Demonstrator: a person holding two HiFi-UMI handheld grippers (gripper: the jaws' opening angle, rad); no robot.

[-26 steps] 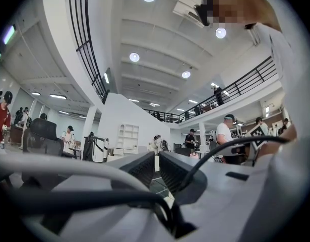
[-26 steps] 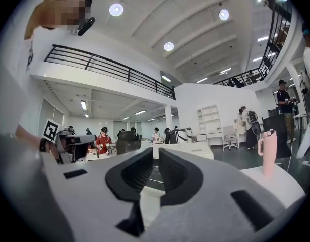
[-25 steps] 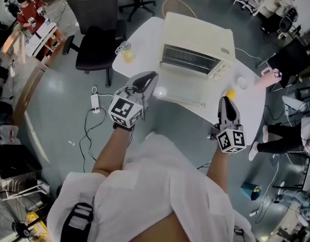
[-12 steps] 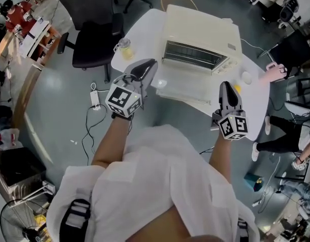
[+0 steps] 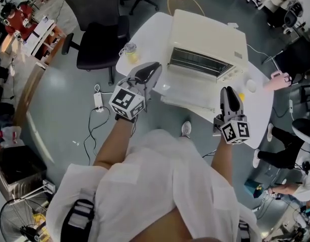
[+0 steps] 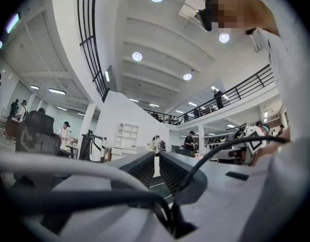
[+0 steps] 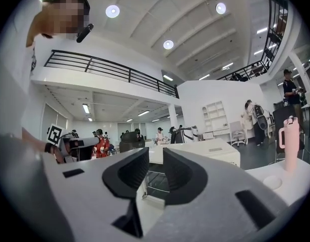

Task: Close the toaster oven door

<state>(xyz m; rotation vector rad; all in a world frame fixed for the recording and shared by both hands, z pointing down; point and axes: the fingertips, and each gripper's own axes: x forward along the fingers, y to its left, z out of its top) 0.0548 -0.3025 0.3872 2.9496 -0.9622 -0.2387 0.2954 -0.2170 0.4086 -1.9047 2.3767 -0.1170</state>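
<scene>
Claw left point(image 5: 152, 69) ajar, empty | claw right point(image 5: 229, 92) opening, empty | white table point(image 5: 144, 39) | grey floor point(image 5: 59, 102)

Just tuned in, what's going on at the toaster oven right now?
A person stands at the white table with a gripper in each hand, facing the toaster oven. Its door lies folded down, open toward them. The left gripper hovers near the door's left front corner, jaws slightly apart and empty. The right gripper is near the right front corner, jaws opening with nothing between them. Neither appears to touch the door, so it is not yet closed.
</scene>
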